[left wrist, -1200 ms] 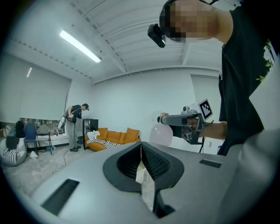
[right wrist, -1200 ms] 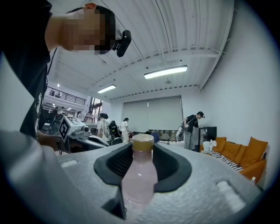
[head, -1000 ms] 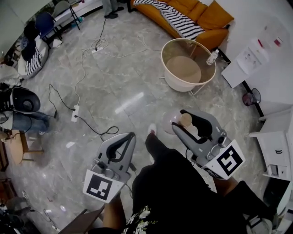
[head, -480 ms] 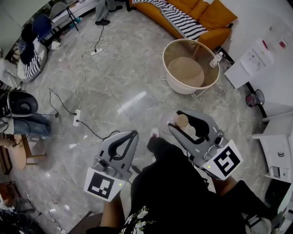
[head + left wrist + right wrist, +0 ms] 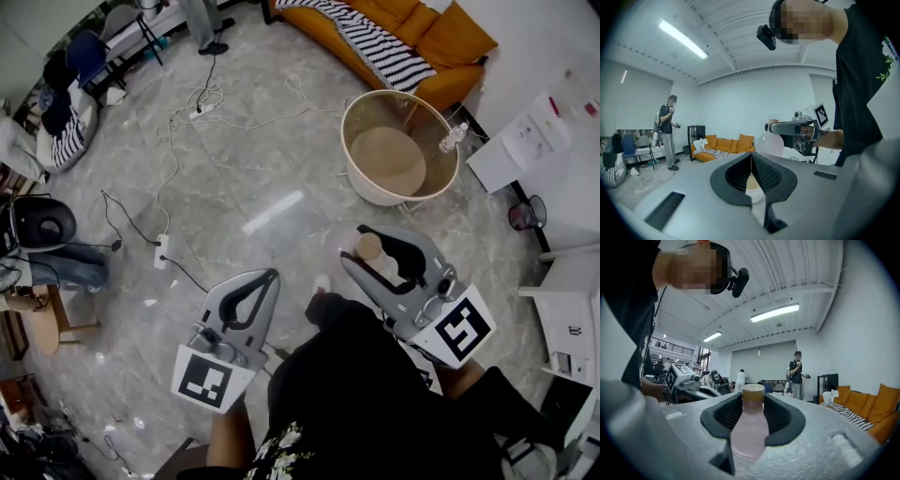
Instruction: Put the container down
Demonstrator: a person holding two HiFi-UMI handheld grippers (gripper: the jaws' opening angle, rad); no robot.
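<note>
Head view, item one: right gripper (image 5: 357, 247), held out over the grey floor (image 5: 244, 159), jaws part open and clamped on the container (image 5: 369, 247), a pale pink bottle with a tan cap that sticks out between the tips. Item two: left gripper (image 5: 268, 276), alongside and apart from the right, carrying nothing. Item three: round table (image 5: 349, 101) with a tan inner shelf, ahead of me and well apart from the bottle. Orange sofa (image 5: 427, 33) beyond it.

Left gripper view: my left jaws are pressed together along one thin line, with nothing between them. The bottle shows off to the right, in the air, in the other tongs.

Right gripper view: both pads press the bottle's shoulders, the cap stands upright above them, and no surface lies under it.

Progress, by my judgement: the carry is under way and the putting down is not begun. What is left is to reach a surface, probably the round table, lower the bottle and let go.
</note>
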